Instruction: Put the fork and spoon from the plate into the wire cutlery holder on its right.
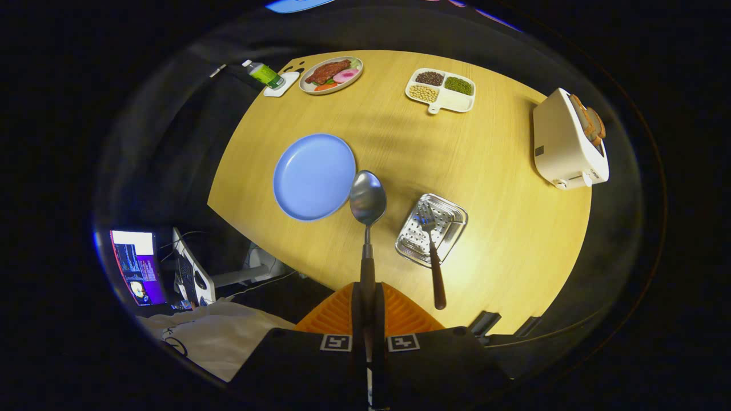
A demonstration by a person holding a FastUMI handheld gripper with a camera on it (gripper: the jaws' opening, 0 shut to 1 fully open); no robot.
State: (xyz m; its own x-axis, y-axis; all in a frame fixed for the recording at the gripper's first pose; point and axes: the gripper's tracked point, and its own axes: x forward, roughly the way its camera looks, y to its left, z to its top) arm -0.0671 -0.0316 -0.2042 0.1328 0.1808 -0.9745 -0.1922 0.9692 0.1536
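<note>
Carrying the steel spoon point(368, 200) clamped in my claw point(368, 308); brown-handled fork point(434, 257) already lies in the wire cutlery holder point(451, 214). Next: swing right, lower, release.

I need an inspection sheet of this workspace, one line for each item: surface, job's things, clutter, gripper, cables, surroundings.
Surface: round wooden table, lit warm.
Job's things: blue plate bare; fork lies head-in in the wire cutlery holder, handle sticking out over its edge; spoon held above the table, between plate and holder.
Clutter: food plate, divided dish of beans, green bottle on a small white tray, toaster with bread.
Gripper: gripper shut on the spoon's handle.
Cables: thin cables below the table edge, near the screens.
Surroundings: lit monitor, white cloth.
</note>
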